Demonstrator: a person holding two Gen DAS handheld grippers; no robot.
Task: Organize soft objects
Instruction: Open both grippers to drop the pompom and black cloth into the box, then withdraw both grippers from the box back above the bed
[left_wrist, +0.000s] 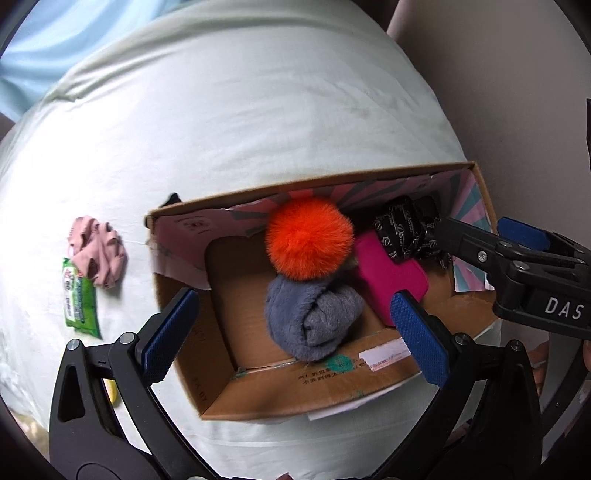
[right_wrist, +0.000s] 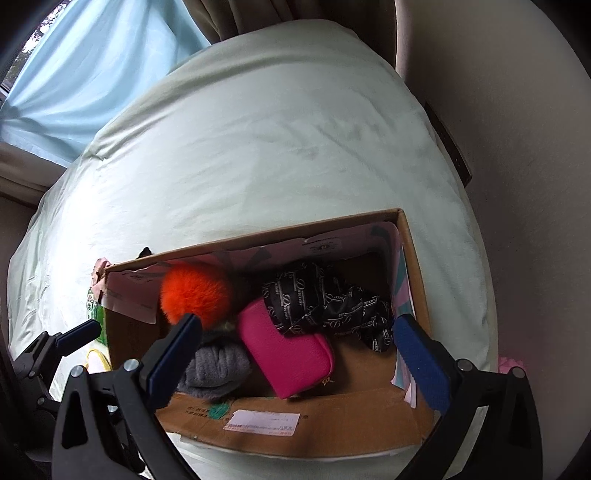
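Nearest the cameras, above the bed's near edge, both tools hang spread apart and hold nothing: the left gripper (left_wrist: 295, 332) over the left half of the cardboard box (left_wrist: 295, 384), the right gripper (right_wrist: 295, 354) over its right half.

Inside the box, against the near wall, lies a rolled grey fleece (left_wrist: 314, 317); an orange pompom (left_wrist: 308, 238) sits just behind it, touching. To their right lies a pink pouch (right_wrist: 286, 350), its far end under a black printed ribbon bundle (right_wrist: 325, 299) toward the far right corner.

Left of the box, out on the sheet (left_wrist: 258, 110), a crumpled pink cloth (left_wrist: 98, 251) lies partly on top of a green wipes packet (left_wrist: 81, 299). This cloth looks like the next soft thing to gather (a small dark scrap peeks out behind the box's far left corner, too hidden to name).

The cloth should be very light and limp, likely to sag and trail once lifted. A pinch across its bunched middle, where folds stack thickest, seems safest; catching only an edge risks dragging the slick packet along.
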